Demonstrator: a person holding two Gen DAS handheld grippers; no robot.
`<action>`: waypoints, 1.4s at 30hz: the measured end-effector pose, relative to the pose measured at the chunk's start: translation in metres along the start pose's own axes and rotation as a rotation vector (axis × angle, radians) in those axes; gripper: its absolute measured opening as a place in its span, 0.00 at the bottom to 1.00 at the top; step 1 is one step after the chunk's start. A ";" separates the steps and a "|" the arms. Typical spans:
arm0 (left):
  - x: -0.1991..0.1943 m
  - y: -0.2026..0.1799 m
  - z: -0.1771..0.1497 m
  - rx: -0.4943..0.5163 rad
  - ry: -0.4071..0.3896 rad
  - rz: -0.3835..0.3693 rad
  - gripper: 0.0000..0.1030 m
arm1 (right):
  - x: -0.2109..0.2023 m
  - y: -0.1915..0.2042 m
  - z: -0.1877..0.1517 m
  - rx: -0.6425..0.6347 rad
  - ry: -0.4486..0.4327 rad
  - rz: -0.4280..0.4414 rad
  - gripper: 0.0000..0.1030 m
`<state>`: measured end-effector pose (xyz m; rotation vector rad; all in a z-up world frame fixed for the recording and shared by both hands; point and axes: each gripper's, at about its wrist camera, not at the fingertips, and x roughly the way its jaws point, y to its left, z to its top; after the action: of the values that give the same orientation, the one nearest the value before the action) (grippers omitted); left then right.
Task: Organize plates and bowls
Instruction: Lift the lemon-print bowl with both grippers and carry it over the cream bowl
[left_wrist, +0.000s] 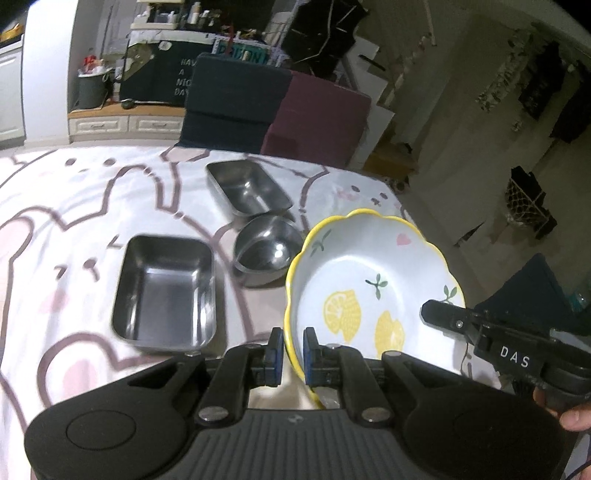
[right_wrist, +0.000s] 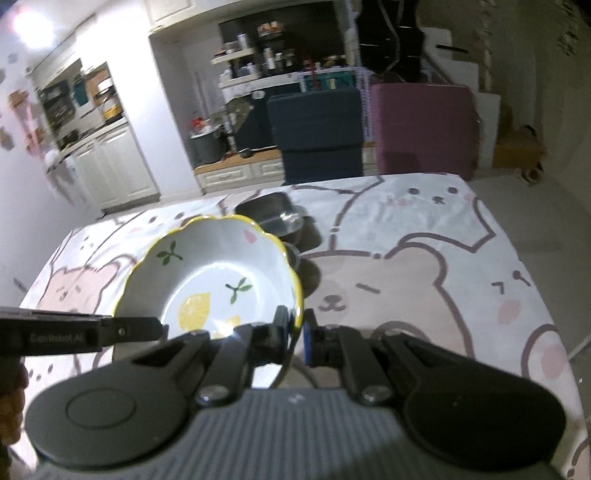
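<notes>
A white ceramic bowl (left_wrist: 369, 273) with a yellow scalloped rim and lemon prints hangs above the table, held from both sides. My left gripper (left_wrist: 293, 349) is shut on its near-left rim. My right gripper (right_wrist: 296, 334) is shut on the bowl (right_wrist: 214, 273) at its right rim, and shows in the left wrist view as a black arm (left_wrist: 443, 314) on the bowl's right edge. On the cloth lie a rectangular steel tray (left_wrist: 166, 291), a second steel tray (left_wrist: 247, 186) farther back, and a round steel bowl (left_wrist: 267, 251) between them.
The table wears a white cloth with pink bear drawings (right_wrist: 424, 288). Behind it stand a dark blue chair (right_wrist: 317, 133) and a maroon chair (right_wrist: 424, 129). The table's right edge (left_wrist: 402, 206) drops to the floor. Kitchen cabinets (right_wrist: 110, 162) line the far left.
</notes>
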<state>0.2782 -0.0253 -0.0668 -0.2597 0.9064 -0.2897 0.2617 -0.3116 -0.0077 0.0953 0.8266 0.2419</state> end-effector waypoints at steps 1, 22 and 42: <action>-0.001 0.003 -0.004 -0.005 0.004 0.002 0.11 | 0.001 0.004 -0.002 -0.016 0.008 0.003 0.09; 0.036 0.027 -0.052 -0.069 0.191 0.041 0.12 | 0.037 0.024 -0.040 -0.117 0.249 -0.025 0.10; 0.058 0.015 -0.063 0.023 0.256 0.074 0.18 | 0.044 0.025 -0.046 -0.172 0.284 -0.073 0.10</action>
<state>0.2636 -0.0383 -0.1509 -0.1694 1.1617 -0.2685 0.2517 -0.2767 -0.0658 -0.1335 1.0859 0.2598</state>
